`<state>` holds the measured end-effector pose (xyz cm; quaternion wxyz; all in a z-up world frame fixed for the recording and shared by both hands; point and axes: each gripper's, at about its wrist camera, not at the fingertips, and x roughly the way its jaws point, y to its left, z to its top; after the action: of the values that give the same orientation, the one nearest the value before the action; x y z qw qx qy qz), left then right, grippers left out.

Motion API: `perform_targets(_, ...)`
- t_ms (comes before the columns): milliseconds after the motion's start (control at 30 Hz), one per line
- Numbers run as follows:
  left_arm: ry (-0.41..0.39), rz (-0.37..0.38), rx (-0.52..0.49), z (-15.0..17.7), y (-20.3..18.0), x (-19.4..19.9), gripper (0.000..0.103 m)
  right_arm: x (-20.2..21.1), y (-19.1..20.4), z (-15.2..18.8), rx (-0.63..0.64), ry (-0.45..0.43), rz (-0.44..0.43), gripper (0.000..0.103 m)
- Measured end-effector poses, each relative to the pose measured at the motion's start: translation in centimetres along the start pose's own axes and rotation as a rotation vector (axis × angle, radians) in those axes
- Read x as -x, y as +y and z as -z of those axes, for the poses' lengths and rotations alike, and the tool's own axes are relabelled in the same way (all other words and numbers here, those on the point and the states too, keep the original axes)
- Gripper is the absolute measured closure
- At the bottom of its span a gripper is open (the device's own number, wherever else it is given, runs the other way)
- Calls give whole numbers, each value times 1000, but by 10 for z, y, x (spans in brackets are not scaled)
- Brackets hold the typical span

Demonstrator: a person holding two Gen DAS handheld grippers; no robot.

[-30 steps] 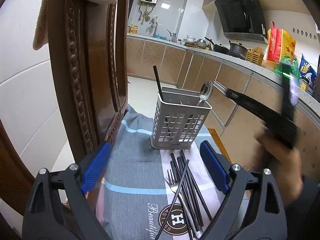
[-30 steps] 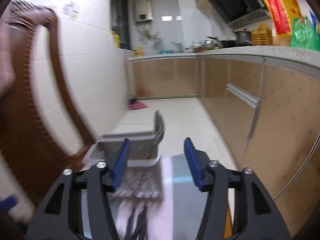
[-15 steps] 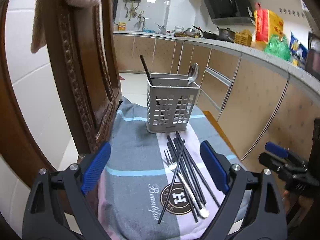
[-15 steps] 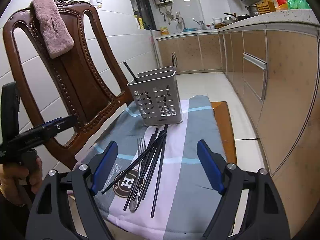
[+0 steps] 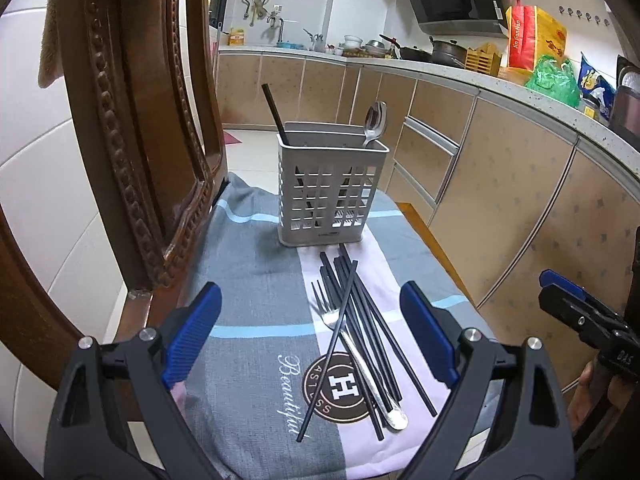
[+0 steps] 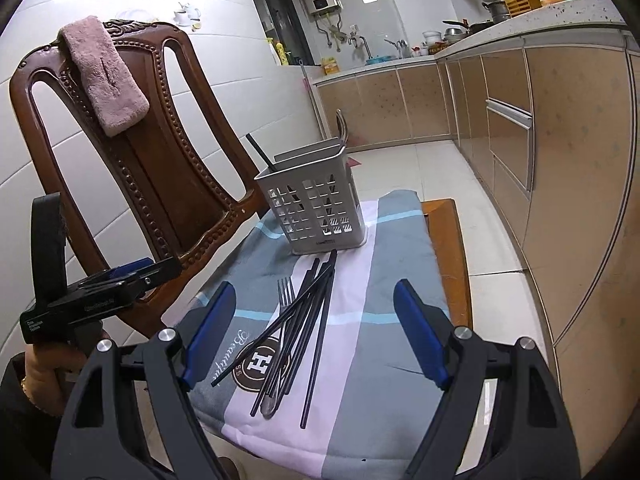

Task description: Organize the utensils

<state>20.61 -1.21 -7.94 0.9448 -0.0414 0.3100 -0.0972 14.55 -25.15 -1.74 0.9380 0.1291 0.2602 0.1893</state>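
A grey slotted utensil caddy [image 5: 332, 188] [image 6: 316, 208] stands on the cloth-covered chair seat [image 5: 256, 280] [image 6: 380, 320]. It holds a spoon [image 5: 375, 120] and one black chopstick [image 5: 274, 116]. In front of it lie several black chopsticks [image 5: 360, 320] [image 6: 316, 304] and a silver fork [image 5: 332, 312] [image 6: 285, 296] in a loose pile. My left gripper [image 5: 310, 332] is open and empty, above the near part of the seat. My right gripper [image 6: 314, 332] is open and empty, back from the pile at the seat's right front.
The carved wooden chair back [image 5: 132, 140] [image 6: 132, 152] rises left of the caddy with a pink towel [image 6: 104, 72] over it. Kitchen cabinets [image 5: 500, 184] and a cluttered counter [image 5: 460, 60] run along the right. Tiled floor [image 6: 420, 168] lies beyond the seat.
The right gripper let go of the spoon into the caddy and drew back to the seat's right front. The left gripper pulled back a little; more of the seat shows.
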Motion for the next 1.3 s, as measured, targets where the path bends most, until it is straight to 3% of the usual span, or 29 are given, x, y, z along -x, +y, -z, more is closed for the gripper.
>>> perform_targets(467,0,16,-3,-1,1,-3,18,-23,4,1,-27,69,2,31)
perform_targets(633,-17,22,25,-7,7,-1,18,-74,20,-10,-14,147,19,42)
perform_targets(700,-20,24,32,-10,9,-2,18,-103,22,-15,-17,187,35,52)
perform_targets(933,-14,30,42,-14,15,-11,18,-198,5,-13,-168,306,61,71)
perform_targets(1300,6,51,47,-15,21,-15,18,-255,-19,-4,-307,363,116,85)
